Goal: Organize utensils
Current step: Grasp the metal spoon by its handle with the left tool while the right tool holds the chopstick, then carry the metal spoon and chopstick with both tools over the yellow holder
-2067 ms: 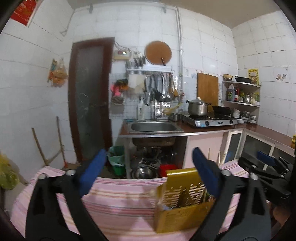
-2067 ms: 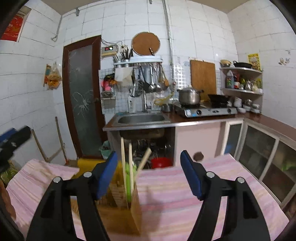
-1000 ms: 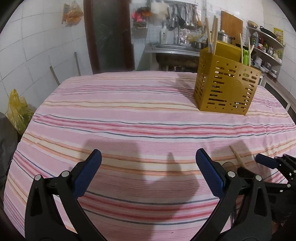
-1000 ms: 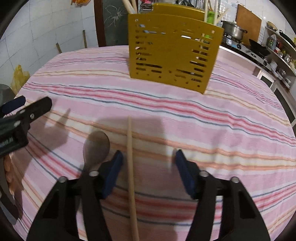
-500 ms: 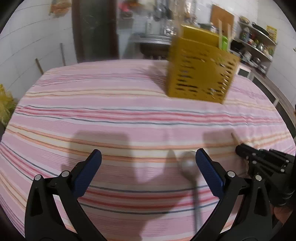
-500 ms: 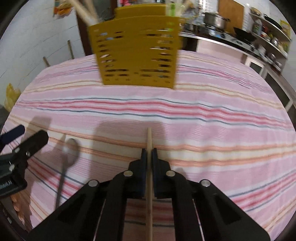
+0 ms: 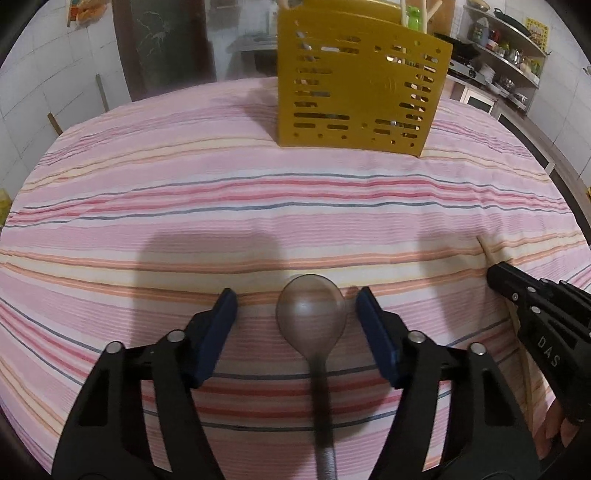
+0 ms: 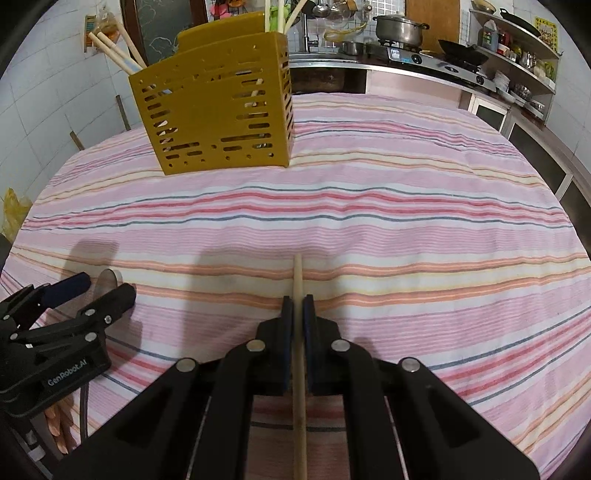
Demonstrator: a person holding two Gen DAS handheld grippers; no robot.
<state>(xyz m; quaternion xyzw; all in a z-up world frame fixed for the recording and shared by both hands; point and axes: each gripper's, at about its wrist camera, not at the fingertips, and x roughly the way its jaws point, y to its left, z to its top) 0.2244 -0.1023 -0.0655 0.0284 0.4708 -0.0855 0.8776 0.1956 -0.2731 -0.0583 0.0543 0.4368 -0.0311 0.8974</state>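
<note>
Cloth in pink stripes is spread over the whole table, and a perforated yellow utensil holder is stood at its far side, with wooden sticks and a green item rising from its top. Between the holder and the two tools, a wide band of bare cloth is left free. A metal spoon is laid near the front edge, bowl pointing toward the holder, handle running back toward the camera. The left gripper is set down around the bowl; its jaws have just been closing, yet a gap is seen on each side, so the spoon is not pinched. To the right, a wooden chopstick is clamped between the blue pads of the right gripper, its far tip resting on the cloth and pointing toward the holder. The two tools are placed side by side, near but apart. Beyond the far edge of the table, a kitchen counter with a stove and a steel pot is seen, and shelves at the right; a dark door is seen at the far left.
</note>
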